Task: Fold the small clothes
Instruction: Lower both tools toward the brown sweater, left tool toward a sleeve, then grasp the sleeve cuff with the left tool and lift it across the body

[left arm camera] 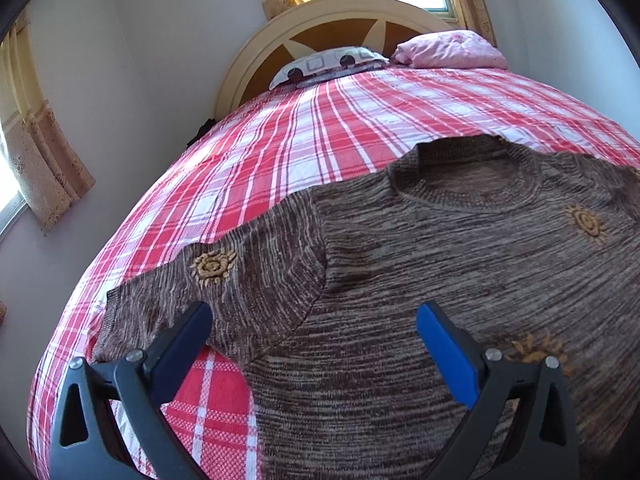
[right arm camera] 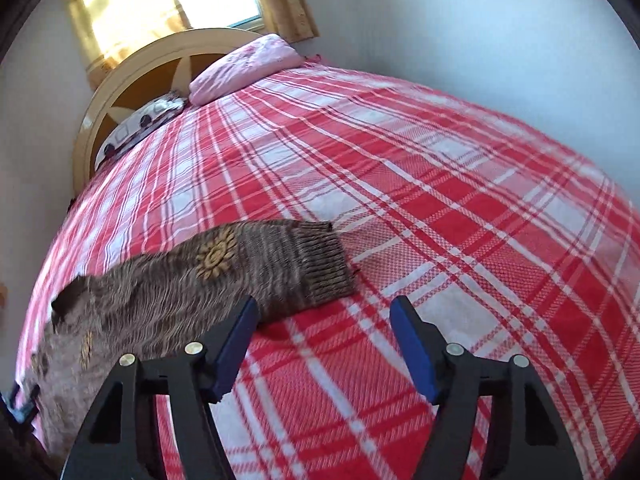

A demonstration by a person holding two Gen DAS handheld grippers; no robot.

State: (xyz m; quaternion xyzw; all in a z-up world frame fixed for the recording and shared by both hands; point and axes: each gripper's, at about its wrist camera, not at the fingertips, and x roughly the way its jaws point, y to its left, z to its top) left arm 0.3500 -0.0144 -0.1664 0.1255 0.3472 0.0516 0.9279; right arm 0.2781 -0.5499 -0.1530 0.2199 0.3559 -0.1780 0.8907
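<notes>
A brown knitted sweater [left arm camera: 440, 264] with yellow sun motifs lies flat, front up, on the red-and-white checked bedspread [left arm camera: 312, 132]. Its collar points toward the headboard. My left gripper [left arm camera: 314, 320] hovers open over the seam where the left sleeve [left arm camera: 192, 292] meets the body, nothing between its blue pads. In the right wrist view the other sleeve [right arm camera: 240, 276] stretches out to the right, ending in a ribbed cuff [right arm camera: 324, 268]. My right gripper [right arm camera: 322, 316] is open just in front of that cuff, over bare bedspread [right arm camera: 440, 200], gripping nothing.
A patterned pillow [left arm camera: 328, 64] and a pink folded blanket [left arm camera: 448, 50] lie at the curved headboard [left arm camera: 256, 52]. Curtained windows sit behind the bed and on the left wall. The bed's left edge [left arm camera: 60, 340] drops off near the left sleeve.
</notes>
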